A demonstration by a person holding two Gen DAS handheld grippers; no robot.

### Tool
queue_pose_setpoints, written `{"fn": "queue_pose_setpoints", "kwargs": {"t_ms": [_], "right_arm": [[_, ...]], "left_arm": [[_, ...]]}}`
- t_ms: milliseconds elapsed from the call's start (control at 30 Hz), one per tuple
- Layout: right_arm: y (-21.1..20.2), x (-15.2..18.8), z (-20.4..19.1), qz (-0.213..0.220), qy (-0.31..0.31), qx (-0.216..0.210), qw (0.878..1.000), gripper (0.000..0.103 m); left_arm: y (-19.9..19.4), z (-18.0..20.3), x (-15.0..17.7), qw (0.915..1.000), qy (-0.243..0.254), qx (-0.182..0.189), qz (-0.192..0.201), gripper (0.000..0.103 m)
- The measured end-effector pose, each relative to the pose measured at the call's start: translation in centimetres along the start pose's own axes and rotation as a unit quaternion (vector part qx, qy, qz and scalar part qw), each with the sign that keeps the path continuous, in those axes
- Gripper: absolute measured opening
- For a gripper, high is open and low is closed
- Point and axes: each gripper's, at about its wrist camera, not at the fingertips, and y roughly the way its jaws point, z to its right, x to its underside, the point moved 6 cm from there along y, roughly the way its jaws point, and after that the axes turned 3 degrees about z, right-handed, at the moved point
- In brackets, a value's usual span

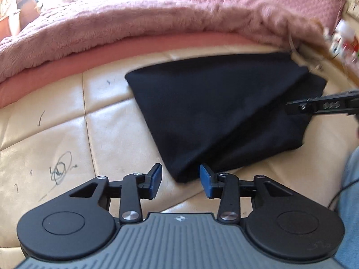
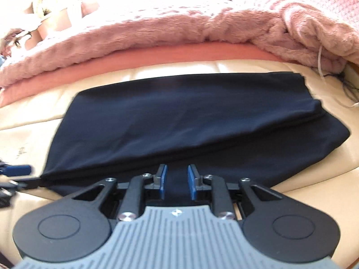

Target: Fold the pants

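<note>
Left gripper (image 1: 180,180) astride pants (image 1: 224,114) corner

Cream padded surface (image 1: 107,121) with pen scribbles

Folded black pants (image 1: 224,112) lay flat on it; a pink blanket (image 1: 139,22) was heaped just behind the pants.

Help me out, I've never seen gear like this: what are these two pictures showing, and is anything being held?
These are two handheld grippers, each with a camera looking along its blue-padded fingers. One picture is from the left gripper, the other from the right gripper. Black pants, already folded into a compact shape, lie on a cream cushion in front of a pink blanket. Both grippers are open and hold nothing. The left sits at the pants' near corner; the right sits over their near edge.
</note>
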Motion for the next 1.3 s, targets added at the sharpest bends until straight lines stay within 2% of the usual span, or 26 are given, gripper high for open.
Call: {"fn": "queue_pose_setpoints", "kwargs": {"t_ms": [67, 133, 167, 267, 367, 500, 533, 567, 600, 633, 667, 733, 800, 900, 1000, 1100, 1200, 1267, 1300], "right_arm": [[0.2, 0.4, -0.5, -0.001, 0.006, -0.007, 1.000, 0.017], [0.6, 1.0, -1.0, -0.007, -0.003, -0.003, 1.000, 0.017], [0.9, 1.2, -1.0, -0.011, -0.009, 0.002, 1.000, 0.017], [1.4, 1.3, -1.3, -0.016, -0.020, 0.006, 1.000, 0.017], [1.7, 1.5, -1.3, -0.017, -0.030, 0.010, 0.999, 0.017], [1.5, 1.5, -1.1, -0.018, -0.024, 0.008, 1.000, 0.017], [1.4, 1.5, -1.1, -0.017, -0.024, 0.009, 1.000, 0.017], [1.3, 1.4, -1.1, -0.016, -0.025, 0.009, 1.000, 0.017], [1.2, 1.3, -1.1, -0.013, -0.025, 0.009, 1.000, 0.017], [1.0, 1.2, -1.0, -0.009, -0.022, 0.007, 1.000, 0.017], [0.8, 1.1, -0.9, -0.003, -0.017, 0.005, 1.000, 0.017], [0.4, 0.8, -0.6, 0.009, -0.004, 0.004, 1.000, 0.017], [-0.1, 0.5, -0.3, 0.019, 0.011, -0.004, 1.000, 0.017], [-0.4, 0.1, -0.2, 0.035, 0.011, -0.002, 0.999, 0.017], [-0.6, -0.3, -0.2, 0.052, 0.006, 0.003, 0.999, 0.017], [-0.5, -0.4, -0.2, 0.061, 0.004, 0.007, 0.998, 0.017], [-0.1, -0.6, -0.3, 0.064, -0.002, 0.014, 0.998, 0.017], [0.2, -0.6, -0.4, 0.063, -0.006, 0.015, 0.998, 0.017], [0.3, -0.6, -0.4, 0.062, -0.009, 0.016, 0.998, 0.017]], "left_arm": [[0.3, 0.3, 0.3, 0.9999, 0.012, 0.002, 0.001, 0.020], [0.0, 0.2, 0.4, 0.9998, 0.020, -0.002, 0.003, 0.008], [-0.1, 0.0, 0.4, 0.9999, 0.015, 0.003, 0.002, 0.006], [-0.1, -1.3, 0.9, 0.9996, -0.021, 0.019, -0.010, 0.000], [-0.6, -2.5, 1.6, 0.9991, -0.038, 0.015, -0.015, 0.000], [-2.0, -4.1, 1.1, 0.9953, -0.091, 0.033, -0.006, 0.000], [-2.3, -4.6, 0.5, 0.9931, -0.113, 0.034, 0.002, 0.006], [-2.3, -5.1, -0.2, 0.9899, -0.138, 0.034, 0.011, 0.024], [-2.2, -5.8, -0.8, 0.9846, -0.169, 0.044, 0.018, 0.036], [-2.0, -6.4, -1.5, 0.9776, -0.201, 0.057, 0.026, 0.057], [-1.5, -7.0, -2.1, 0.9698, -0.231, 0.070, 0.033, 0.061], [-0.1, -8.0, -3.3, 0.9573, -0.273, 0.088, 0.038, 0.061], [1.8, -8.7, -4.0, 0.9439, -0.311, 0.110, 0.024, 0.061], [4.2, -9.6, -3.9, 0.9221, -0.364, 0.131, 0.006, 0.059], [5.5, -10.3, -3.7, 0.9021, -0.402, 0.156, 0.008, 0.058], [6.4, -10.2, -3.8, 0.8966, -0.409, 0.170, 0.008, 0.054], [7.4, -9.8, -4.1, 0.8919, -0.415, 0.180, 0.003, 0.041], [8.0, -9.6, -4.0, 0.8917, -0.418, 0.174, -0.004, 0.016], [7.9, -9.8, -3.7, 0.8883, -0.423, 0.179, -0.003, 0.013]]}}
